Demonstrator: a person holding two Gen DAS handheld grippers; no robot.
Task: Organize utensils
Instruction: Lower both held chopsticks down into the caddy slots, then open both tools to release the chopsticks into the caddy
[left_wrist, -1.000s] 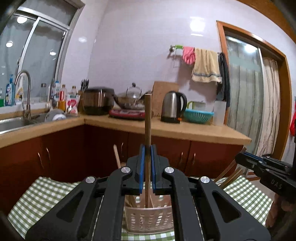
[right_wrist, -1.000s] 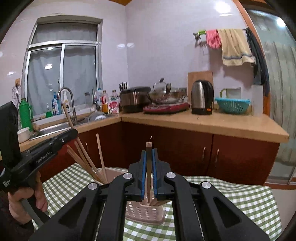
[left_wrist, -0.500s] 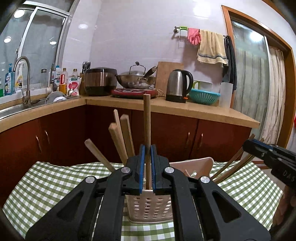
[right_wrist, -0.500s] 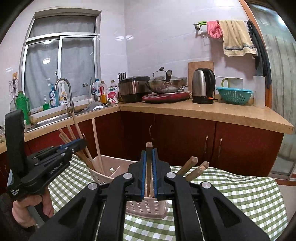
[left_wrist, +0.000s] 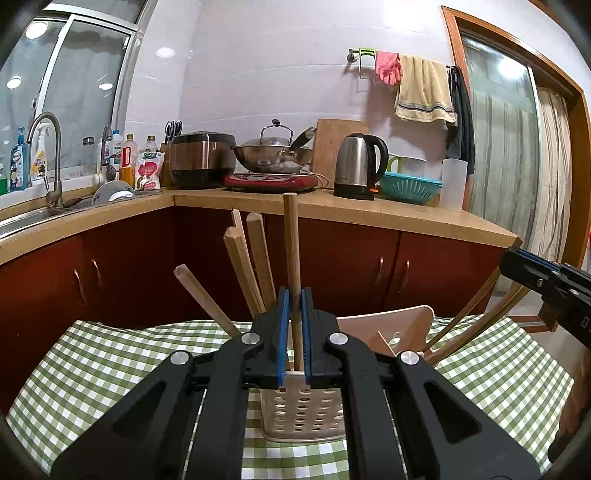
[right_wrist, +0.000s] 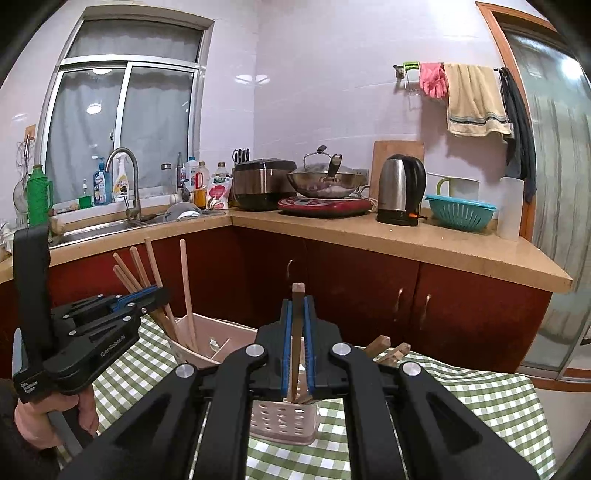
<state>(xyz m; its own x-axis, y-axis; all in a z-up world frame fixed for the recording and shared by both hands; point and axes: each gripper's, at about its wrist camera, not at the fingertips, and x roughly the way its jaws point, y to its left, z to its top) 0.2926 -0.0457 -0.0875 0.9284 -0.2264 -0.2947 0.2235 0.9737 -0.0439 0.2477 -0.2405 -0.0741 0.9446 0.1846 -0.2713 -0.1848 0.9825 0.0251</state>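
Observation:
A pale pink perforated utensil basket (left_wrist: 303, 410) stands on the green checked tablecloth (left_wrist: 110, 365); it also shows in the right wrist view (right_wrist: 284, 421). Several wooden chopsticks (left_wrist: 247, 269) lean in it. My left gripper (left_wrist: 294, 317) is shut on a light wooden chopstick (left_wrist: 290, 240), held upright with its lower end in the basket. My right gripper (right_wrist: 297, 321) is shut on a dark wooden chopstick (right_wrist: 297, 295), also upright over the basket. The left gripper shows at the left of the right wrist view (right_wrist: 147, 295).
A kitchen counter (left_wrist: 369, 210) runs behind the table with a kettle (left_wrist: 360, 166), wok (left_wrist: 273, 151), rice cooker (left_wrist: 201, 158) and teal colander (left_wrist: 410, 186). A sink with faucet (left_wrist: 48, 158) is at the left. Red cabinets (right_wrist: 369, 295) stand close behind.
Both grippers have lowered toward the basket with their chopsticks; the basket and the leaning chopsticks now show higher and larger in both views.

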